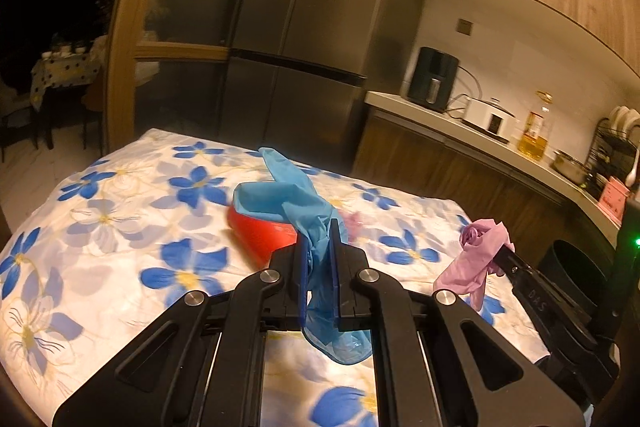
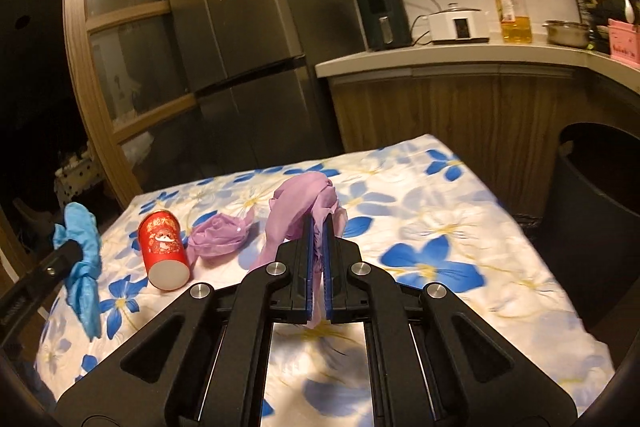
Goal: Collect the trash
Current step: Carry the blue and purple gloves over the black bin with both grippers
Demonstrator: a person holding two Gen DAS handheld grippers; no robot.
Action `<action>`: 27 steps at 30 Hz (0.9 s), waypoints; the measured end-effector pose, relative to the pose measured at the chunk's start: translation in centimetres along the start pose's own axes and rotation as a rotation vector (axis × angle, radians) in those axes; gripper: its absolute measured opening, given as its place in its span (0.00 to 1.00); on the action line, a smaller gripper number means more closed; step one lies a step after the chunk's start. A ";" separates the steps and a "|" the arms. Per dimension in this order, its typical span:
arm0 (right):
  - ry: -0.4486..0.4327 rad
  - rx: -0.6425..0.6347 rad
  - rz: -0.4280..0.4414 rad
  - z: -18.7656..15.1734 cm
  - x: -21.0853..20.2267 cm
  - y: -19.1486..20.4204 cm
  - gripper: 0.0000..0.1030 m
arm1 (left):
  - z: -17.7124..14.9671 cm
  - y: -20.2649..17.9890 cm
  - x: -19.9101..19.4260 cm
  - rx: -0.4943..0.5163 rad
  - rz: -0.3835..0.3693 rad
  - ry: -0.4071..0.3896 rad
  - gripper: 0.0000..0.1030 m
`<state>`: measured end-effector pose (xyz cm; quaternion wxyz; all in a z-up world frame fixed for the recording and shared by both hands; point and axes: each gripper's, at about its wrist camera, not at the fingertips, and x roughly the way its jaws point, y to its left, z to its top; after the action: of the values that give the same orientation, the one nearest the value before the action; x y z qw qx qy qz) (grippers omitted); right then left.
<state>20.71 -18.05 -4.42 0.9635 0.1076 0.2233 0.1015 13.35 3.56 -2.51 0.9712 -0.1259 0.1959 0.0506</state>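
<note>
I'm holding a blue glove (image 1: 298, 203) in my left gripper (image 1: 320, 251); the jaws are clamped tight on it, one end sticking up and forward past the fingertips, the other end dangling below the jaws. From the right wrist view the same blue glove (image 2: 82, 247) is hanging over the left edge of the table (image 2: 460, 227), clear of the floral cloth.

My right gripper (image 2: 318, 227) is pinching a purple glove (image 2: 304, 203); jaws are closed on it, the bunched part is sitting above the fingertips and a thin strip is trailing down between the pads. In the left wrist view that purple glove (image 1: 476, 255) is hanging lifted off the cloth, near the right edge of the table (image 1: 100, 227).

Still lying on the table: a red paper cup (image 2: 164, 251) on its side, base toward me, towards the left edge. Just right of it a second crumpled purple glove (image 2: 220, 231) is resting on the cloth, touching or nearly touching the cup, can't tell which. In the left view the red paper cup (image 1: 260, 235) is showing behind the blue glove, mostly blocked.

A dark trash bin (image 2: 592, 211) is standing on the floor just off the table's right edge, in front of the wooden counter cabinets. Fridge (image 2: 256, 27) is behind the far edge.
</note>
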 end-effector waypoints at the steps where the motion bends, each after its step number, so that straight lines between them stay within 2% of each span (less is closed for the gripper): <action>1: -0.004 0.004 -0.004 0.0 -0.3 -0.3 0.04 | -0.1 -0.6 -0.1 0.006 -0.012 0.001 0.08; 14: -0.111 0.065 -0.108 1.4 -6.6 -6.6 0.04 | -1.2 -8.5 0.4 0.112 -0.157 0.024 0.07; 27: -0.191 0.120 -0.268 3.4 -10.4 -14.1 0.03 | -1.5 -18.5 1.9 0.203 -0.326 0.046 0.06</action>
<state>15.16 -34.62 -0.69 0.9771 0.1435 0.1486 -0.0518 17.25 -14.57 -0.41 0.9695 -0.0584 0.1993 -0.1305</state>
